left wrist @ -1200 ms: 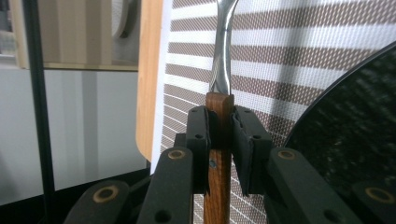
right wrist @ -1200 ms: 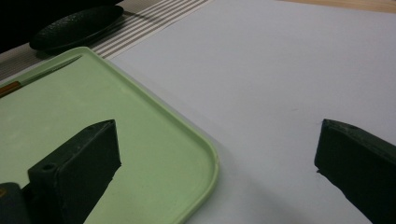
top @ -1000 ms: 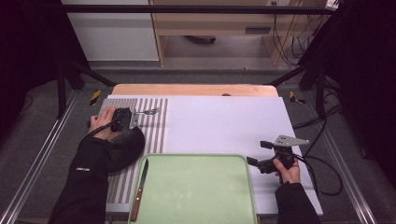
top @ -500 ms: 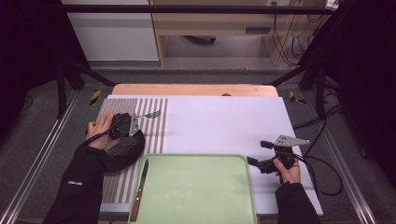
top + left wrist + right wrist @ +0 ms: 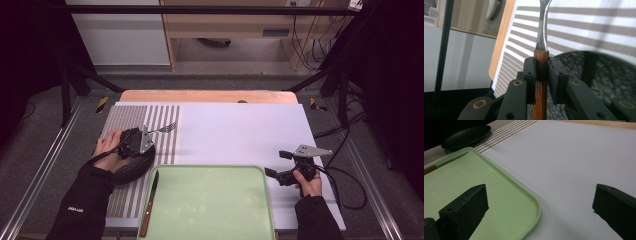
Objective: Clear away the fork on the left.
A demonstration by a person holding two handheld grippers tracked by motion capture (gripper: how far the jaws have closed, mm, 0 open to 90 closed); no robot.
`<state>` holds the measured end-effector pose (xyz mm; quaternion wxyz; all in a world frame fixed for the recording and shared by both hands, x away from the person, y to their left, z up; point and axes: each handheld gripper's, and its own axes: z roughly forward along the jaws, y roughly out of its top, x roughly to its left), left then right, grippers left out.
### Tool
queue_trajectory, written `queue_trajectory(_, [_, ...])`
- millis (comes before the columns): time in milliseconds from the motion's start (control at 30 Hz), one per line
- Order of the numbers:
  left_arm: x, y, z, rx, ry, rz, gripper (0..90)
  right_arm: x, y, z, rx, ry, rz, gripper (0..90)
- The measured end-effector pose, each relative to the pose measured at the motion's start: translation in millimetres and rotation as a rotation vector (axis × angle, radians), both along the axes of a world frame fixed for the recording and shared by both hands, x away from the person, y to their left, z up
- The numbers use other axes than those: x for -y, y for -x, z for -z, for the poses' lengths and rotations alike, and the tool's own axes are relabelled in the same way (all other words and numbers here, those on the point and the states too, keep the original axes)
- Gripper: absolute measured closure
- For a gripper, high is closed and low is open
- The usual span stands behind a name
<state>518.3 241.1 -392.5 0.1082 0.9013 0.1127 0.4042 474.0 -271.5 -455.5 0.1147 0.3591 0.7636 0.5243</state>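
Both grippers differ: the left gripper (image 5: 142,140), clenched on the fork (image 5: 541,32), has carried it toward four o'clock, nearing the tray (image 5: 260,172), while the right gripper (image 5: 540,207) gapes.

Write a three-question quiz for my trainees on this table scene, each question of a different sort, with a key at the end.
1. True or false: the left gripper is shut on the fork.
2. Where does the knife lie? A) on the dark plate B) at the left edge of the green tray C) on the white sheet
3. Fill in: the jaws of the right gripper stand ____, with nothing between them.

Key
1. True: its pads clamp the fork's wooden handle, above the dark plate.
2. B, on the green tray.
3. open
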Motion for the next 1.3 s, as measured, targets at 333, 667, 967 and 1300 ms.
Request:
queue_trajectory(333, [11.8,20.1,-1.9,-0.04,0.018,-0.045,77.0,0.2,0.2,-0.2,0.002,-0.002,-0.001,0.3])
queue_trajectory(667, [19.3,40.7,-6.5,-0.056,0.073,-0.073,77.0,0.2,0.2,-0.2,0.002,-0.002,-0.001,0.3])
queue_trajectory(967, [24.2,59.3,-4.3,-0.067,0.137,-0.118,77.0,0.0,0.2,-0.1,0.002,0.0,-0.001,0.3])
queue_trajectory(1300, [30.3,77.4,-6.0,-0.098,0.233,-0.154,77.0,-0.4,0.2,0.3,0.0,0.005,-0.002,0.3])
